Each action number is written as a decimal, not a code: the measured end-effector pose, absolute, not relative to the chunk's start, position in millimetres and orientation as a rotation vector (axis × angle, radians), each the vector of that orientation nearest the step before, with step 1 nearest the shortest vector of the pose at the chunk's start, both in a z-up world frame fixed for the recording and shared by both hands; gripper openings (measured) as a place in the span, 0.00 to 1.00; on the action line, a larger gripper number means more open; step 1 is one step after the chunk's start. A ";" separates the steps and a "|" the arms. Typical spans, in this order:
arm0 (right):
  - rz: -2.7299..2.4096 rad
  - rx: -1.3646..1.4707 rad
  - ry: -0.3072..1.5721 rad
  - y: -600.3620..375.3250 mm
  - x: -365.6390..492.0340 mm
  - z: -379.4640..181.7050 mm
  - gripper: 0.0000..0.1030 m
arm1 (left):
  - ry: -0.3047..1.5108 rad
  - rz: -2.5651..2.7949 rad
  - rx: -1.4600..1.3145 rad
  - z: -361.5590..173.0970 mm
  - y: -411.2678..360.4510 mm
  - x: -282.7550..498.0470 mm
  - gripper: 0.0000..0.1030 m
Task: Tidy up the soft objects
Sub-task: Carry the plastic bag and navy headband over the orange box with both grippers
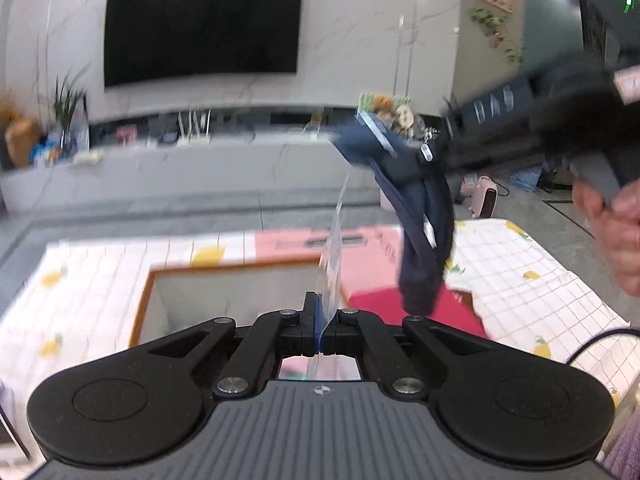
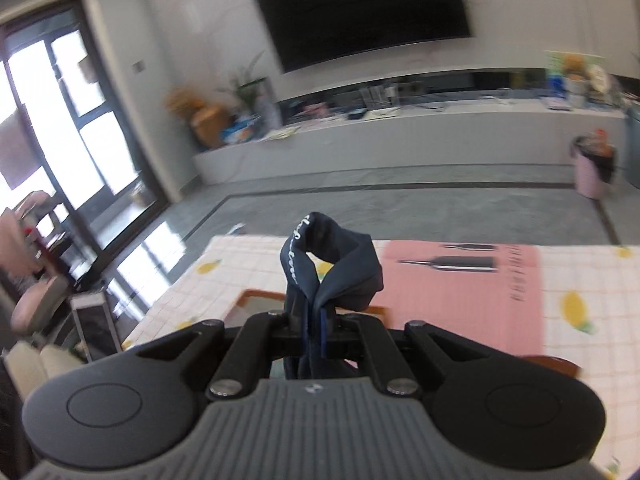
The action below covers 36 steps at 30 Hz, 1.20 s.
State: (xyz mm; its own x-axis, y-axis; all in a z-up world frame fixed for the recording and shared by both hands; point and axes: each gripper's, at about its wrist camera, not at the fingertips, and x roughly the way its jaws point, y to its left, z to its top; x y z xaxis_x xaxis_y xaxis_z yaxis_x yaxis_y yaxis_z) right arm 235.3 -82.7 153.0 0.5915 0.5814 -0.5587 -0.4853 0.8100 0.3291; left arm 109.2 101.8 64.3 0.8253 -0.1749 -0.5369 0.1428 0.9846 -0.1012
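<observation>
Mid-carry above box (image 1: 188,292): left gripper (image 1: 320,320) clamped on clear bag (image 1: 334,240), right gripper (image 2: 316,332) clamped on navy garment (image 2: 332,264). Next, probably: feed garment into bag mouth.

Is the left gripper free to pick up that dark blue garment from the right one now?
Probably not yet. The left gripper has its jaws shut on a clear plastic bag, while the dark blue garment hangs clamped in the right gripper above the table.

The left hand-held gripper (image 1: 320,322) pinches a clear plastic bag (image 1: 334,240) beside a hanging navy garment (image 1: 424,240).
</observation>
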 end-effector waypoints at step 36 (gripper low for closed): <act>0.470 -0.611 1.110 64.4 314.6 -1.6 0.04 | 1.053 -0.191 -0.288 -20.3 155.4 133.4 0.04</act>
State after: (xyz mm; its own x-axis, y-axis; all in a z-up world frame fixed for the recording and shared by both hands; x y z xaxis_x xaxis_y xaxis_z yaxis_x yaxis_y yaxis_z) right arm 314.6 64.4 -1.6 0.3779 0.0488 -0.9246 -0.6297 0.7456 -0.2180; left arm 133.4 155.4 -20.3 0.4838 -0.2911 -0.8253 0.0174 0.9461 -0.3235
